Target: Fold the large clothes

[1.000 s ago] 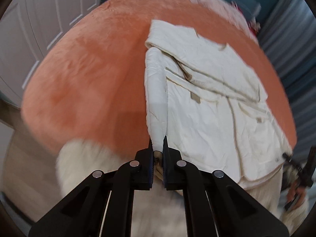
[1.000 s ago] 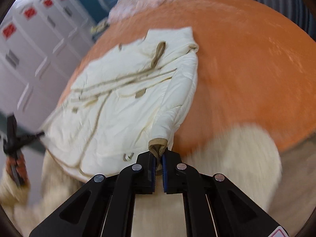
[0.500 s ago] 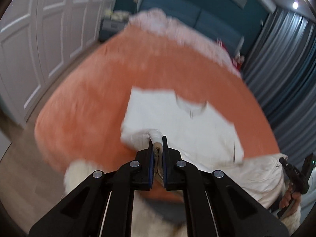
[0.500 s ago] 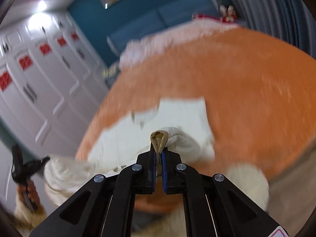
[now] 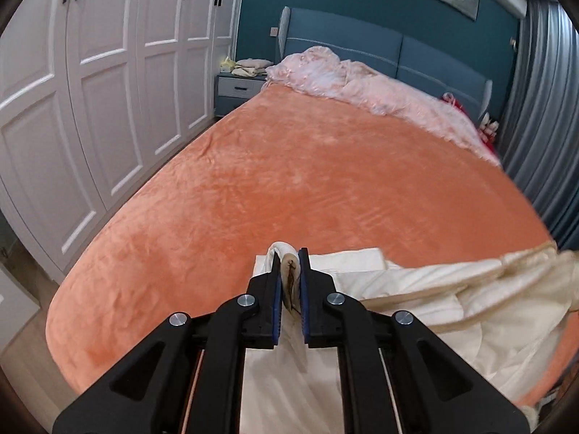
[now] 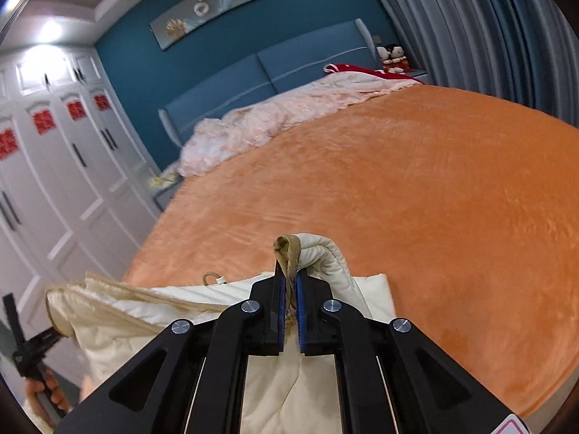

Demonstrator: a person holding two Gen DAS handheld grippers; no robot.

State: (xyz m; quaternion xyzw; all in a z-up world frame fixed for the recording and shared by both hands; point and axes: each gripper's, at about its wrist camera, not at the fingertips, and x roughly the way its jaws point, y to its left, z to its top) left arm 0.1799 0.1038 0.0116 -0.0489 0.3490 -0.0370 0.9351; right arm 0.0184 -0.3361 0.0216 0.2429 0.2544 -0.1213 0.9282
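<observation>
A large cream padded jacket (image 5: 416, 289) lies on the near end of the orange bed cover (image 5: 307, 181). My left gripper (image 5: 290, 256) is shut on the jacket's left sleeve cuff, held up just above the garment. My right gripper (image 6: 288, 271) is shut on the right sleeve cuff (image 6: 287, 249), tan-lined, with the sleeve arching up over the jacket (image 6: 152, 311). In the right wrist view the left gripper (image 6: 32, 343) shows at the far left with the jacket's edge draped toward it. Most of the jacket is hidden under the grippers.
A pink crumpled duvet (image 5: 362, 83) lies at the head of the bed against the blue headboard (image 5: 416, 47). White wardrobe doors (image 5: 90, 90) line the left side. A nightstand (image 5: 235, 90) stands by the headboard. Grey curtains (image 6: 488, 29) hang on the right.
Both grippers have lifted the sleeve cuffs and carried them forward over the jacket. The views tilted up from the spread jacket to the room. The jacket now bunches close under the grippers.
</observation>
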